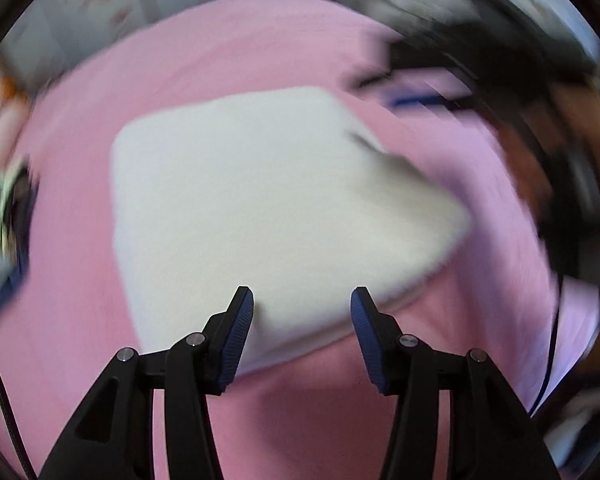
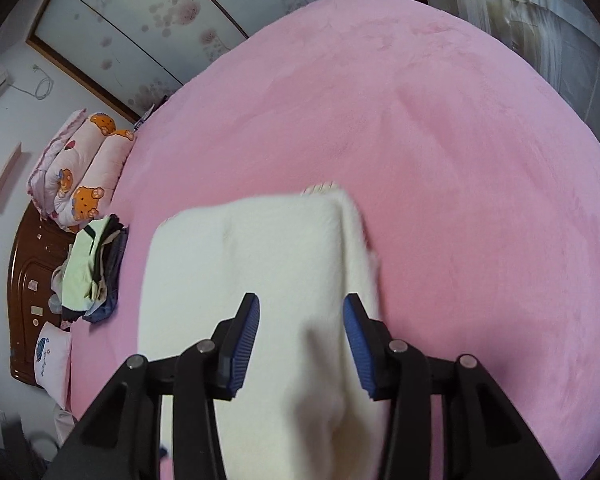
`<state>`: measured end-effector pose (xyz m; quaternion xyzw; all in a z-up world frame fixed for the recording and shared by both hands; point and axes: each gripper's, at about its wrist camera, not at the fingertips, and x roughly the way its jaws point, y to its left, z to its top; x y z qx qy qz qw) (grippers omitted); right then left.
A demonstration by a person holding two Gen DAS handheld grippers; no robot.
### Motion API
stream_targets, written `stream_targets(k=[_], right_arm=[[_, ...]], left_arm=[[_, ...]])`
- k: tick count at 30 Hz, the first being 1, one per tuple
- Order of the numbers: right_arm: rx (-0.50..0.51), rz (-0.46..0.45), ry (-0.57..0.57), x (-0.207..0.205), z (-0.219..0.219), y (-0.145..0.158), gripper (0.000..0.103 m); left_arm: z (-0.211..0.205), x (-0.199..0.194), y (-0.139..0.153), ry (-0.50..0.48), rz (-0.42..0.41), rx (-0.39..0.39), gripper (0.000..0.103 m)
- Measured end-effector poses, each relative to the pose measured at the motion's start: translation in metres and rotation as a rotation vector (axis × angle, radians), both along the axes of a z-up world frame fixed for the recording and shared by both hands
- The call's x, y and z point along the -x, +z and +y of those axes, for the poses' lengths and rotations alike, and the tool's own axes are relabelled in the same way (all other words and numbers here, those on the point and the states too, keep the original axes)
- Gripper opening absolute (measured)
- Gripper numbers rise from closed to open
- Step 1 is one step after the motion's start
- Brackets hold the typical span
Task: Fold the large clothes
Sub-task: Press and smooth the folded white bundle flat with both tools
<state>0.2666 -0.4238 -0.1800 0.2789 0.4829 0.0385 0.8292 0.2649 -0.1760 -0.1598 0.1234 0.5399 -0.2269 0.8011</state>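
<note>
Both claws spread, nothing pinched, over the folded white garment on the bed.

I see the left claw point(image 1: 302, 300) with pads apart, hanging over the near edge of the white garment point(image 1: 268, 184); no cloth between the pads. That view is badly motion-blurred. Right claw point(image 2: 302, 306) is likewise spread above the garment point(image 2: 260, 256), pads clear of it. Garment lies as a rough rectangle on the pink bed cover point(image 2: 440, 140), near side. Far left at the headboard point(image 2: 24, 264): a stack of folded clothes point(image 2: 90, 268), bear-print pillows point(image 2: 80, 168) beyond it.
</note>
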Motion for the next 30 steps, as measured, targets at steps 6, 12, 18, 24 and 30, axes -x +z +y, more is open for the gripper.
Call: stream_targets(k=[6,12,18,24,30], right_arm=[[-0.094,0.032,0.133,0.044,0.053,-0.014,0.008],[-0.119,0.005,0.274,0.048,0.11,-0.016,0.001],[-0.147,0.07,0.24,0.038,0.118,-0.04,0.0],[-0.13,0.099,0.253,0.044,0.122,-0.059,0.0],[-0.102,0.088,0.179,0.055,0.091,-0.062,0.0]], left_arm=[[0.06,-0.05,-0.011,0.252,0.185,0.22,0.011],[0.063,-0.054,-0.036,0.263,0.295,0.316,0.008],[0.068,-0.022,-0.086,0.404,0.411,0.374,0.003],[0.053,-0.006,-0.113,0.367,0.391,0.283,0.001],[0.047,0.002,-0.099,0.381,0.33,0.255,0.001]])
